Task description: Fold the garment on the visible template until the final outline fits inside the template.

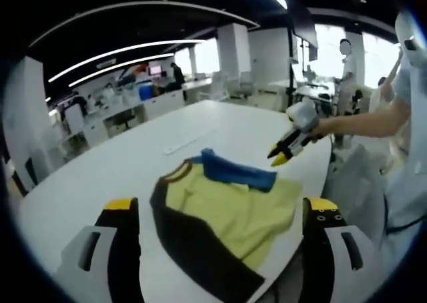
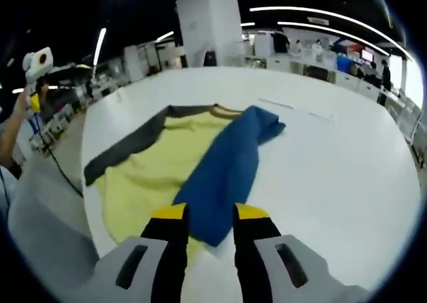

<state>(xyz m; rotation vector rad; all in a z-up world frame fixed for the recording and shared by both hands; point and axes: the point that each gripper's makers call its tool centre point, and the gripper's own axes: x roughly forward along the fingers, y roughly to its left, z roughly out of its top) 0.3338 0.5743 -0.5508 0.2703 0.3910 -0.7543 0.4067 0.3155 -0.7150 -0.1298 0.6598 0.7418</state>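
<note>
Both grippers are hanging free of the cloth as I am looking over the fold. My left gripper, in the left gripper view, is standing with its yellow-tipped black jaws spread wide, the garment lying between and beyond them, nothing gripped. My right gripper, in the right gripper view, is holding its jaws at a narrow gap just above the near end of the blue sleeve; they are clamping nothing that I can make out. In the left gripper view that same right gripper is floating well above the white table, past the far side of the shirt, with its tips close together.

The garment is lying near the table's curved edge, closest to me. I am judging the job as partly done: the blue sleeve is already folded across the yellow body, running diagonally from the collar side towards the hem, while the dark sleeve is lying spread out along the other side and wants folding in. The body itself has not been doubled over yet. A thin pale line is marked on the table beyond the shirt; whether it belongs to the template I cannot tell, so I am not judging the fit.

The cloth is looking like soft, matte knit, lightly rumpled, with a brownish ribbed collar. The tabletop is smooth, white and faintly glossy.
</note>
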